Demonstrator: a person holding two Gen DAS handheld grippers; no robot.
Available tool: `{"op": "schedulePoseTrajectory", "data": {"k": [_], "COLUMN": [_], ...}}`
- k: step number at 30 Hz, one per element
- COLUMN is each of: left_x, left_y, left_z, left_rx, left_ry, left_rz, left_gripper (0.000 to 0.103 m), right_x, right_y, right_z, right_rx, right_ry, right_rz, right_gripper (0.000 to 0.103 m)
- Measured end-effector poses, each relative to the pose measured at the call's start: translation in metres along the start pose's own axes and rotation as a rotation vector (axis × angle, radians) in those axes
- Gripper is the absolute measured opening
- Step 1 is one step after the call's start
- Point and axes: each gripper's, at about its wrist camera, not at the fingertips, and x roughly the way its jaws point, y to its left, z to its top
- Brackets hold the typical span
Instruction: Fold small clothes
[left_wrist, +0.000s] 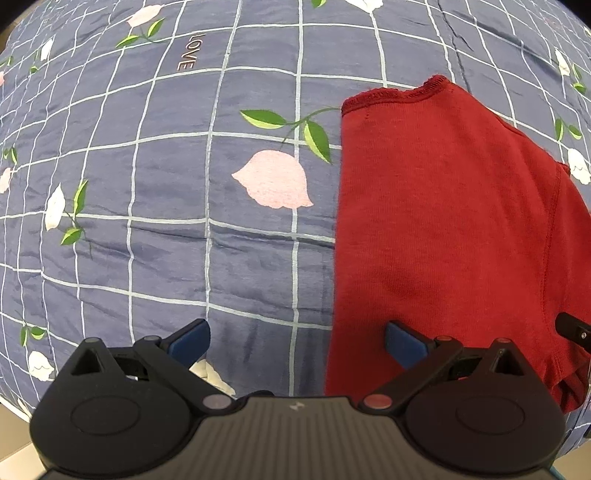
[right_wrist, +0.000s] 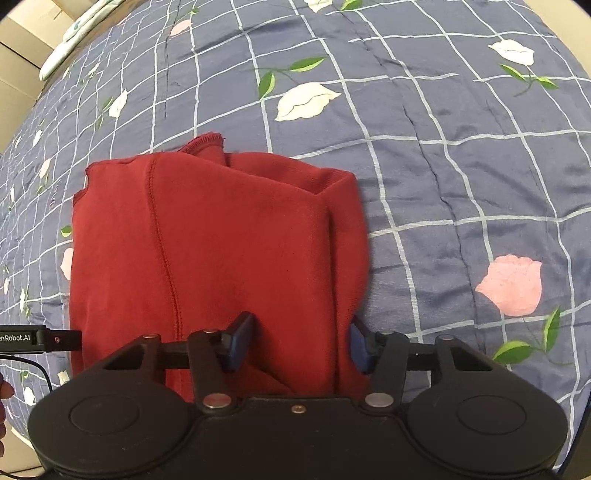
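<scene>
Where folded, ribbed red garment (right_wrist: 221, 251) on quilted bedspread (right_wrist: 443, 166)

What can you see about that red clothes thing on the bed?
The red garment is small, soft knit cloth, already folded into a rough rectangle, with stitched seams and a scalloped trim along one edge. It lies flat on the blue flowered bedspread. The right gripper straddles its near edge with jaws apart; the left gripper is open at its side.

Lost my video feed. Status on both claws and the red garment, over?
Left claw open, straddling garment's edge. Right claw open around red garment, partly folded on bedspread. Nothing in the way.
</scene>
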Motion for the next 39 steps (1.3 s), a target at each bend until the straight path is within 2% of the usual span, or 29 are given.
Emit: {"op": "schedulePoseTrajectory", "data": {"k": [8,14,17,19,21,23,26,28,31,39], "left_x": [-0.005,-0.013,-0.013,-0.016,-0.02,-0.025,-0.032,-0.039,-0.049,-0.083], "left_y": [0.001,0.0,-0.008,-0.013,-0.018,-0.024,-0.031,-0.031,-0.027,-0.022], "left_z": [-0.002,-0.005,-0.007,-0.009,-0.009,-0.009,-0.012,-0.017,-0.024,-0.039], "left_rx": [-0.005,0.003,0.026,0.036,0.044,0.06,0.097,0.125,0.117,0.152], "left_ry": [0.001,-0.016,-0.01,-0.012,-0.012,-0.015,-0.035,-0.054,-0.092,-0.19], "left_rz": [-0.013,-0.096,-0.134,-0.158,-0.179,-0.153,-0.114,-0.085,-0.098,-0.14], "left_gripper": [0.103,0.1,0.083,0.064,0.051,0.043,0.02,0.012,0.007,0.005], "right_x": [-0.001,0.0,-0.001,-0.001,-0.003,-0.006,-0.012,-0.018,-0.03,-0.062], "right_y": [-0.001,0.002,0.004,0.007,0.011,0.014,0.015,0.016,0.019,0.045], "right_z": [0.0,0.001,0.002,0.004,0.004,0.005,0.004,0.003,0.001,-0.008], "right_rx": [-0.001,-0.002,-0.005,-0.012,-0.024,-0.037,-0.036,-0.028,-0.035,-0.077], "right_ry": [0.008,0.012,0.016,0.018,0.016,0.011,-0.001,-0.014,-0.04,-0.12], "right_rz": [-0.002,-0.011,-0.02,-0.025,-0.027,-0.031,-0.032,-0.024,-0.003,0.055], "right_gripper": [0.057,0.057,0.054,0.049,0.039,0.032,0.025,0.022,0.021,0.018]}}
